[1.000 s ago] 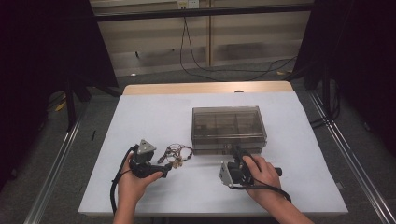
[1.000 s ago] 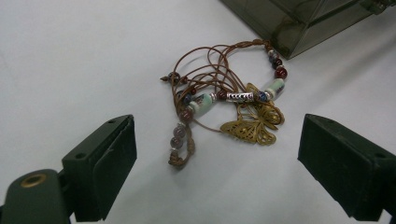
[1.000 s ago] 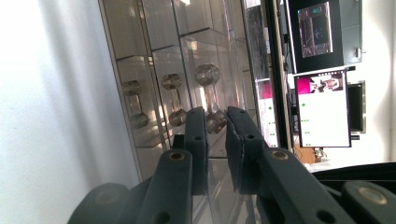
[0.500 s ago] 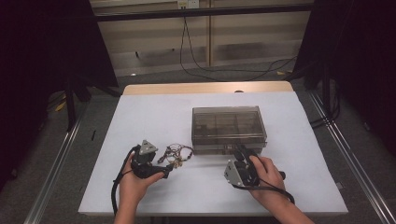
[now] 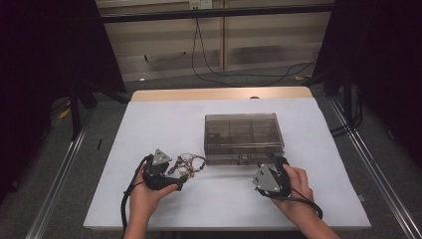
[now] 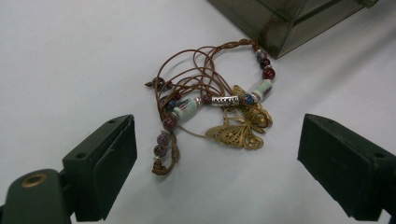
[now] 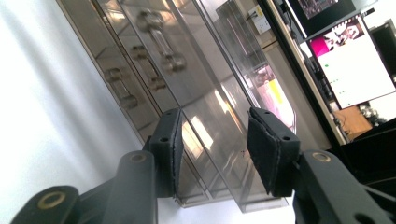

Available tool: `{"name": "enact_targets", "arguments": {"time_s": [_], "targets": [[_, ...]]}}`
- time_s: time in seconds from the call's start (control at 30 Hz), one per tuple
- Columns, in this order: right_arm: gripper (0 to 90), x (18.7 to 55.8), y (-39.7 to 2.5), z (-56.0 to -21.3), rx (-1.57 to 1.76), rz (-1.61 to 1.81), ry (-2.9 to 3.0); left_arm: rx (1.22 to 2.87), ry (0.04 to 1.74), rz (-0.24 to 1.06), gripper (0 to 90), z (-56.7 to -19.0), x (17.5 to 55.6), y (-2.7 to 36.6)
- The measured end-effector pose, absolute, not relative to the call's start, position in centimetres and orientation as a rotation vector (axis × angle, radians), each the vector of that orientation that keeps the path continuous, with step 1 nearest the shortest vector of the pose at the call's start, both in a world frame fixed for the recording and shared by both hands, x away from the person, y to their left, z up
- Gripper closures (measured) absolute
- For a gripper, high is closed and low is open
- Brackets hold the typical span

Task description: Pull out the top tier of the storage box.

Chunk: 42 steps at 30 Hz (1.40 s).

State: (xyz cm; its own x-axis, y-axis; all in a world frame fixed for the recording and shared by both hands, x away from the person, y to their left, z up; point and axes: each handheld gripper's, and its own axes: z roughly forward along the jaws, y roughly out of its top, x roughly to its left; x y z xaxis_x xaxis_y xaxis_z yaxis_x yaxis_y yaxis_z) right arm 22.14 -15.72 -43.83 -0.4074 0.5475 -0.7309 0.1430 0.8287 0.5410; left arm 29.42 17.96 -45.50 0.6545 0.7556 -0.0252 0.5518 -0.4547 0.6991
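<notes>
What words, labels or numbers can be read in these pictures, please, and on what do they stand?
None can be read.
Monitor, behind the clear plastic box: bright windows, text too blurred.
Pale sticker on the far wall: too small.
Beaded bracelet with butterfly charm: no lettering.

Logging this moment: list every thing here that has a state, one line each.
box: lid shut, standing on the table.
bracelet: lying loose in a tangle on the table, not gripped.
left gripper: open, jaws either side of the bracelet.
right gripper: open, jaws at the box lid's edge.
</notes>
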Motion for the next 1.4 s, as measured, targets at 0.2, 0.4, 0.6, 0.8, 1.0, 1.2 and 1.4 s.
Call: {"name": "enact_targets", "arguments": {"time_s": [0.2, 0.4, 0.6, 0.8, 1.0, 1.2, 1.4], "targets": [[52.6, 21.9, -16.9, -43.6, 0.604, 0.532, 1.946, 2.19, 0.985, 0.387, 11.8, -45.4, 29.4, 17.5], [50.7, 22.0, -18.0, -43.5, 0.649, 0.543, 1.937, 2.186, 0.983, 0.376, 11.8, -45.4, 29.3, 17.2], [48.9, 21.9, -19.1, -43.6, 0.691, 0.564, 1.93, 2.19, 0.955, 0.378, 12.3, -45.3, 29.3, 16.8], [46.9, 22.0, -19.8, -43.6, 0.753, 0.617, 1.933, 2.174, 0.952, 0.373, 12.6, -45.2, 29.3, 16.3], [45.8, 22.2, -20.4, -43.6, 0.818, 0.687, 1.94, 2.164, 0.937, 0.369, 12.8, -45.0, 29.4, 16.1], [45.8, 22.4, -21.6, -43.7, 0.926, 0.784, 1.934, 2.119, 0.924, 0.332, 16.6, -44.9, 29.5, 15.6], [46.2, 22.6, -22.4, -43.7, 0.992, 0.845, 1.924, 2.101, 0.888, 0.346, 25.7, -44.5, 29.4, 15.0]]}}
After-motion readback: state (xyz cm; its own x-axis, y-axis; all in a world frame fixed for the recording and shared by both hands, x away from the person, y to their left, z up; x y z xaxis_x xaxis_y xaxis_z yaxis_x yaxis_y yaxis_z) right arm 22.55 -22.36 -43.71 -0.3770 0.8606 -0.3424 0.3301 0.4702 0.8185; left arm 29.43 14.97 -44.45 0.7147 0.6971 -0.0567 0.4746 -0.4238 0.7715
